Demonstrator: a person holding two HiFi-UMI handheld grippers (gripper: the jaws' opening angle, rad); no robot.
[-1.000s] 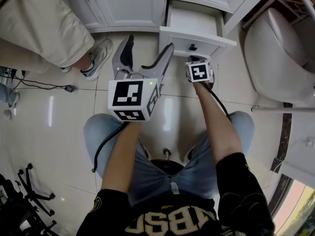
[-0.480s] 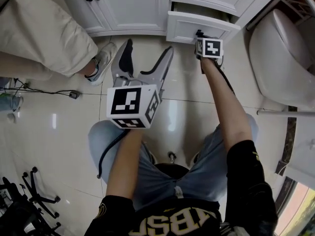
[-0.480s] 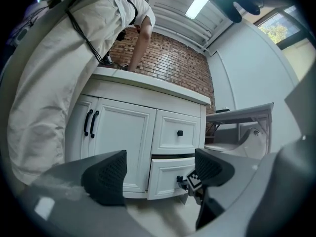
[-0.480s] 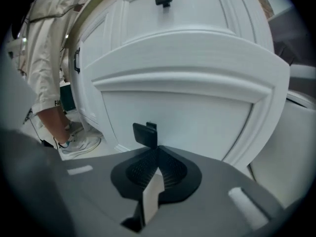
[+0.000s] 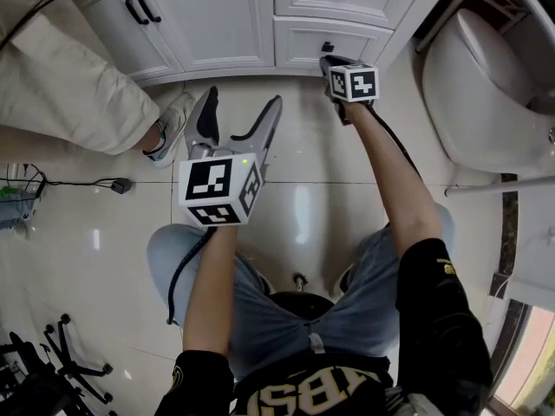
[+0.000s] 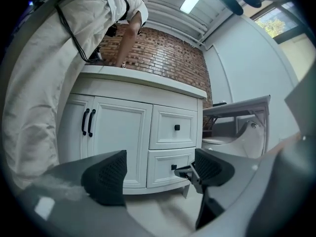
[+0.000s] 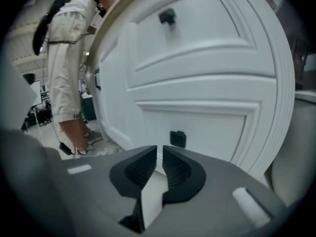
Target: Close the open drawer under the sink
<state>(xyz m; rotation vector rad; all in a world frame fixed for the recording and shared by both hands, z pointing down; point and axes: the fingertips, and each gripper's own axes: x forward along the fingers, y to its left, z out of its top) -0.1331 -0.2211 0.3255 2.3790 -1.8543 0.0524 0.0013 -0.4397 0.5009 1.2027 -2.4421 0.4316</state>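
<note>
The lower drawer (image 5: pixel 305 38) of the white sink cabinet sits flush with the cabinet face, its black knob (image 5: pixel 328 47) showing. My right gripper (image 5: pixel 328 61) points at that drawer front just below the knob (image 7: pixel 177 138). Its jaws (image 7: pixel 159 154) are opening by a narrow slit, with nothing between them. In the left gripper view the same drawer (image 6: pixel 165 163) is shut, and the right gripper's tip (image 6: pixel 183 172) hangs in front of it. My left gripper (image 5: pixel 241 111) hovers over the floor short of the cabinet, wide open and empty (image 6: pixel 158 174).
A person in beige trousers (image 5: pixel 61 68) stands at the cabinet's left, one shoe (image 5: pixel 169 120) near my left gripper. A toilet (image 5: pixel 486 85) fills the right side. A cable with an adapter (image 5: pixel 120 184) lies on the tiled floor; a chair base (image 5: pixel 52 371) is behind left.
The drawer has gone from pulled out to flush with the cabinet. My right gripper moved forward and upward with it. The left gripper barely shifted.
</note>
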